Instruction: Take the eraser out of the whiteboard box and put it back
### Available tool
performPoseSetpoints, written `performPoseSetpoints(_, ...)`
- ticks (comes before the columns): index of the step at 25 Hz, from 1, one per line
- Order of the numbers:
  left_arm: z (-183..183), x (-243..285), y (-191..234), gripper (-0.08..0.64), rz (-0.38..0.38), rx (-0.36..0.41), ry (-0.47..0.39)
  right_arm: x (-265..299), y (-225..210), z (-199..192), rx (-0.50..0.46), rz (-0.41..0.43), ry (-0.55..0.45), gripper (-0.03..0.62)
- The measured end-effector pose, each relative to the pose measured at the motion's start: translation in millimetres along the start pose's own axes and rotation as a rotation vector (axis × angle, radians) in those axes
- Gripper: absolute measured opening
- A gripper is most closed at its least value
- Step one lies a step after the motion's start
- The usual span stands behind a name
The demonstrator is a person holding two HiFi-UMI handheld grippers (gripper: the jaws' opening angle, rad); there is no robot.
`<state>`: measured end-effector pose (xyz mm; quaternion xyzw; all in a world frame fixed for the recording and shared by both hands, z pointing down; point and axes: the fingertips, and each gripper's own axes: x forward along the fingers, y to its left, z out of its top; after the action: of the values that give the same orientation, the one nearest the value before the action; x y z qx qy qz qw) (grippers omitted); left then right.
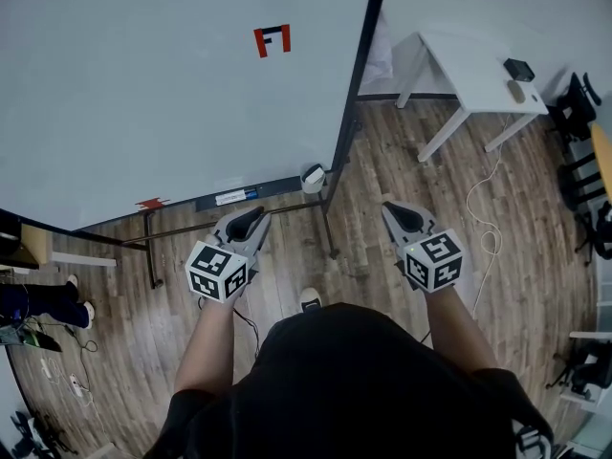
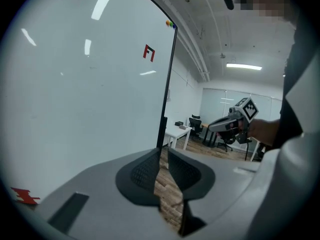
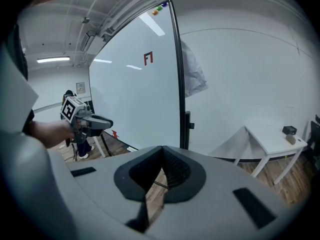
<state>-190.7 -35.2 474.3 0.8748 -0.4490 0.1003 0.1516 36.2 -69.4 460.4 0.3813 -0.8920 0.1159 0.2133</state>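
Both forearms reach forward, left gripper (image 1: 251, 222) and right gripper (image 1: 401, 216) empty, fingers pressed together, facing whiteboard (image 1: 143, 84).

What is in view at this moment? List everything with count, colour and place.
whiteboard: one, white, upper left, on a stand
mark: one, red and black, high on the whiteboard
tray: one, dark, along the whiteboard's lower edge
red piece: one, at the tray's left part
box: one, white and grey, at the tray's right end
eraser: cannot be made out
table: one, white, upper right
small things: two on the table, black and beige
chairs: at least two, black, right edge
floor: brown wood
bystander: dark trousers, left edge
left tool: grey, shut, empty
right tool: grey, shut, empty
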Motion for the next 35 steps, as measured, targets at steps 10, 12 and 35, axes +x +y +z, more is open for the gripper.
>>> performPoseSetpoints(10,4.6,0.6,21.4,0.063,-0.027,0.006,-0.009,17.1,10.6,11.7,0.002,-0.011,-0.003,-0.006)
performPoseSetpoints(12,3.7,2.0,23.2,0.063,-0.032,0.008,-0.003,18.4,9.0,12.9,0.006,-0.016,-0.009,-0.006)
performPoseSetpoints(35,14.4,47.4,26.5,0.063,-0.029,0.05,0.042,40.6,-28.9,7.4,0.025,0.002,0.011,-0.006)
